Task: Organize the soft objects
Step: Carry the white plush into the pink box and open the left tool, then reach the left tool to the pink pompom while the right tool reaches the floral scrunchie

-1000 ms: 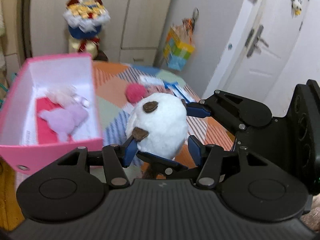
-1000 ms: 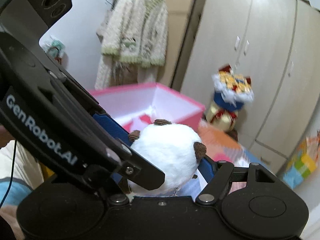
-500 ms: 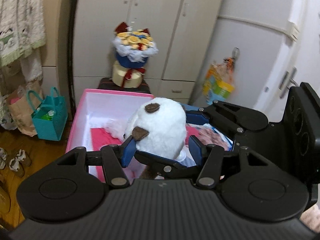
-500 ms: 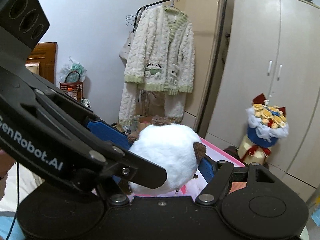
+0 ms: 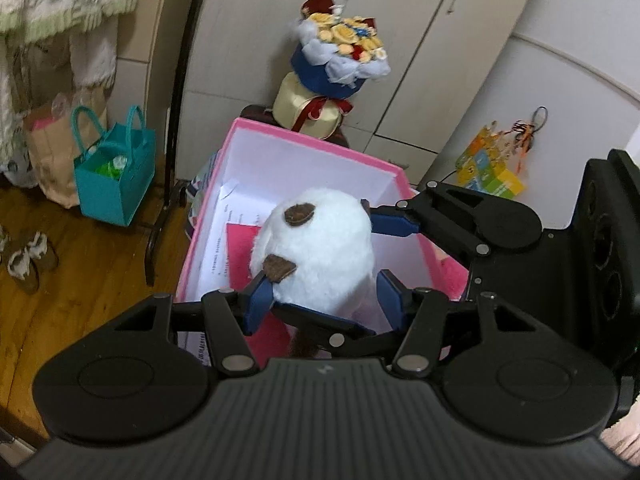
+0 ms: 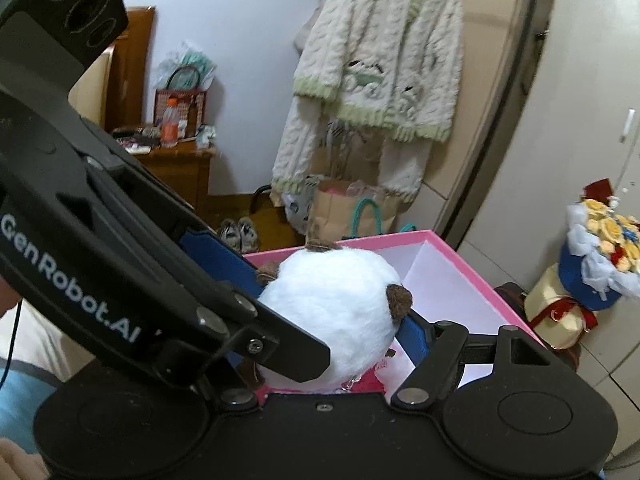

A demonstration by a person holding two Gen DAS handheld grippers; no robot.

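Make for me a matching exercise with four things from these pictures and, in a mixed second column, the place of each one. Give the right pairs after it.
Things:
1. white plush toy
2. pink box
3. teal bag
4. knitted cardigan

Places:
A. hanging on the clothes rack
B. on the wooden floor
C. under the held toy
D. between the fingers of both grippers

Pairs: 1-D, 2-C, 3-B, 4-A

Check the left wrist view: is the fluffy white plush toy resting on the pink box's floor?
No: the fluffy white plush toy is held above the pink box between both grippers' blue pads.
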